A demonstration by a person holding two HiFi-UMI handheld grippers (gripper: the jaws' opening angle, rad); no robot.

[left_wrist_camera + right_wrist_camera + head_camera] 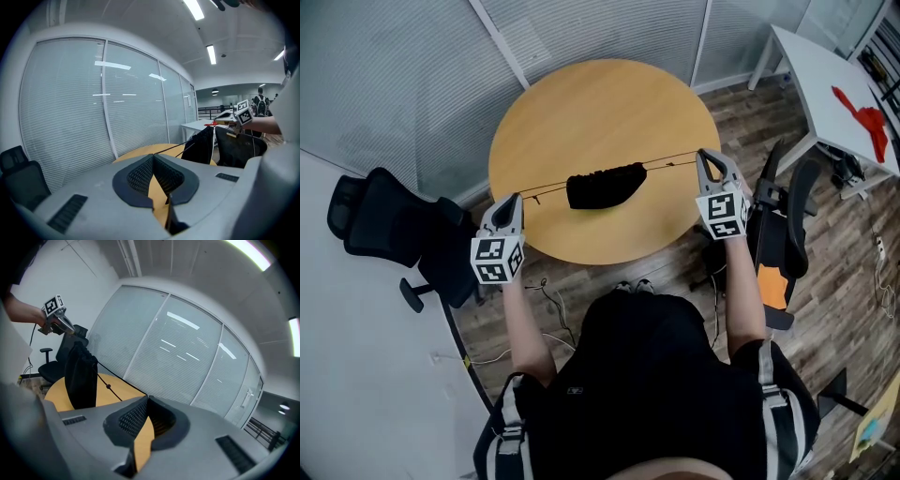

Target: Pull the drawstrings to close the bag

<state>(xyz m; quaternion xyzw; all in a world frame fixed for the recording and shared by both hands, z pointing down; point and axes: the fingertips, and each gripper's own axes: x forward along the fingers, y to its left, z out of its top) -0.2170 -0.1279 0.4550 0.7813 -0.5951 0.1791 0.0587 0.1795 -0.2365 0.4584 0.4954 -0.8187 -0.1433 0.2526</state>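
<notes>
left hand-held gripper: jaws pinched together on the thin dark left drawstring, just off the counter's near-left edge.
bag: the black fabric drawstring bag hangs mid-span over the round wooden counter, its mouth bunched along the taut cord.
right hand-held gripper: jaws clamped on the right drawstring, at the counter's right edge.
risk: the cords look fully tight, so a harder pull may slip a thin cord out of the pads. an uneven pull would drag the bag sideways.
</notes>
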